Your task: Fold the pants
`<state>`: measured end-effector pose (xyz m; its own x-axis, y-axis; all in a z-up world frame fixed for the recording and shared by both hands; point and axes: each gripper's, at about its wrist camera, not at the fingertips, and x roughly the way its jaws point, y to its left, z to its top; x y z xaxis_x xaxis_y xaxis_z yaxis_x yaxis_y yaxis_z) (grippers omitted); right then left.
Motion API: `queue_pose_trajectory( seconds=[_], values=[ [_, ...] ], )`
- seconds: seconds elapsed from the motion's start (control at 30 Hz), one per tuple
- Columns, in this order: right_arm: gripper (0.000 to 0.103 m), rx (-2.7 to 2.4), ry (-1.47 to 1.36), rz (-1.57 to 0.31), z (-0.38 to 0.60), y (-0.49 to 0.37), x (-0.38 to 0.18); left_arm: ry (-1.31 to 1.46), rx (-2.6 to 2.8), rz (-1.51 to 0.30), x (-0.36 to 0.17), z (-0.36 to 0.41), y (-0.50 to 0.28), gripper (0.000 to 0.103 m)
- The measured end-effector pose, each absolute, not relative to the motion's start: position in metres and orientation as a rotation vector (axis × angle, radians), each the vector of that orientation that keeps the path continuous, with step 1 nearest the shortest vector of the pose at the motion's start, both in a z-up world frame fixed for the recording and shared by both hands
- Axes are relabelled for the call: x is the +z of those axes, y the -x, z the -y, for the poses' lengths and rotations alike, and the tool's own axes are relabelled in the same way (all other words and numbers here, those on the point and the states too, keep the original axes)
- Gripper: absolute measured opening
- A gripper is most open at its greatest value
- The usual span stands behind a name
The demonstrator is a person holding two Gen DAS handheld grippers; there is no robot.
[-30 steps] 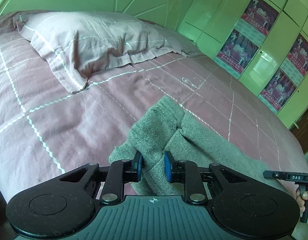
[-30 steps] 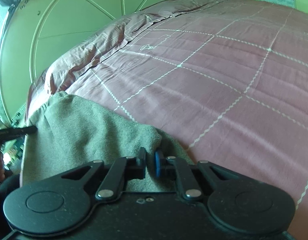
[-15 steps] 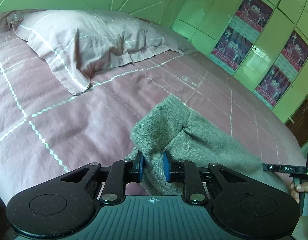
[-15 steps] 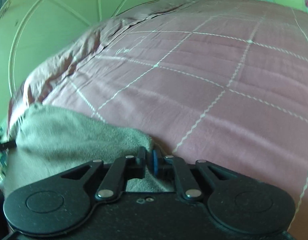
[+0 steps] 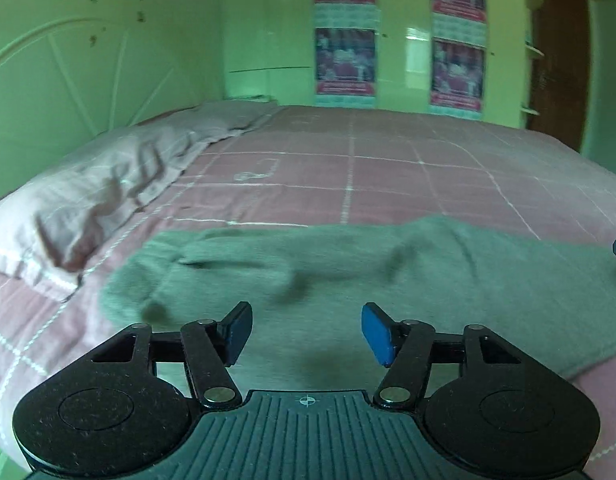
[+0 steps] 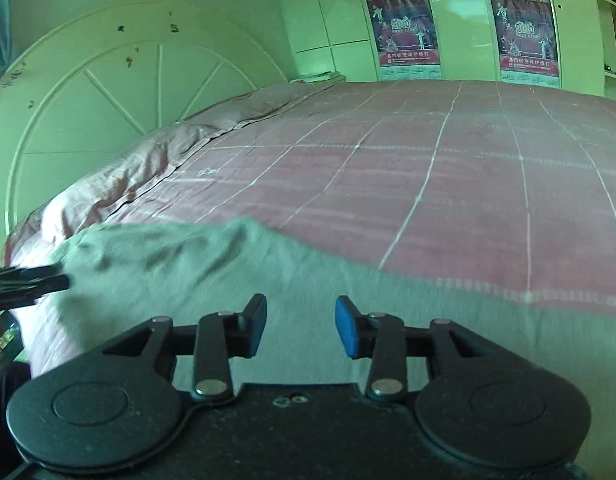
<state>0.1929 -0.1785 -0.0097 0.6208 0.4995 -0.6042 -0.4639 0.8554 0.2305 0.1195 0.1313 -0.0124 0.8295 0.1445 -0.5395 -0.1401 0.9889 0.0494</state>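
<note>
Grey-green pants (image 5: 347, 276) lie spread across the near part of the pink checked bed; they also show in the right wrist view (image 6: 228, 280). My left gripper (image 5: 306, 334) is open and empty, just above the cloth near its left end. My right gripper (image 6: 300, 327) is open and empty over the cloth further right. The other gripper's black tip shows at the left edge of the right wrist view (image 6: 28, 280). The image is blurred.
The pink checked bedspread (image 5: 387, 176) stretches away behind the pants. A pink pillow (image 5: 100, 196) lies at the left by the pale round headboard (image 6: 108, 92). Green wardrobe doors with posters (image 6: 403, 28) stand beyond the bed.
Both grippers were shut on the pants and have let go and opened. The pants now lie flat on the bed. Both cameras have swung to face the wardrobe.
</note>
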Motion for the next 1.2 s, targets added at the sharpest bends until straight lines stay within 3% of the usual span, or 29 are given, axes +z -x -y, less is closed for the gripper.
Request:
queue_pose_trajectory(
  seconds=[0.13, 0.23, 0.33, 0.43, 0.53, 0.73, 0.93, 1.0, 1.2],
  values=[
    [0.027, 0.507, 0.095, -0.754, 0.186, -0.167, -0.045, -0.034, 0.117, -0.726, -0.042, -0.106, -0.138, 0.072],
    [0.025, 0.304, 0.138, -0.704, 0.230, -0.167, -0.056, -0.016, 0.096, -0.676, -0.054, -0.113, -0.130, 0.083],
    [0.023, 0.021, -0.069, -0.698, 0.304, -0.172, -0.044, -0.019, 0.093, -0.686, -0.052, -0.111, -0.130, 0.086],
    [0.031, -0.095, -0.305, -0.584, 0.367, -0.144, -0.022, -0.017, 0.105, -0.694, -0.050, -0.108, -0.129, 0.087],
    [0.030, -0.221, -0.575, -0.495, 0.430, -0.107, -0.016, -0.023, 0.114, -0.685, -0.051, -0.105, -0.127, 0.088],
    [0.018, -0.299, -0.972, -0.390, 0.494, -0.072, -0.050, -0.021, 0.121, -0.686, -0.054, -0.104, -0.131, 0.095],
    [0.015, -0.328, -1.053, -0.454, 0.499, -0.100, -0.081, -0.018, 0.112, -0.689, -0.054, -0.107, -0.134, 0.095],
    [0.001, -0.348, -1.002, -0.445, 0.494, -0.102, -0.075, -0.017, 0.110, -0.690, -0.054, -0.107, -0.133, 0.096],
    [0.000, -0.249, -0.851, -0.310, 0.478, -0.101, -0.033, -0.019, 0.107, -0.692, -0.054, -0.108, -0.133, 0.096]
  ],
)
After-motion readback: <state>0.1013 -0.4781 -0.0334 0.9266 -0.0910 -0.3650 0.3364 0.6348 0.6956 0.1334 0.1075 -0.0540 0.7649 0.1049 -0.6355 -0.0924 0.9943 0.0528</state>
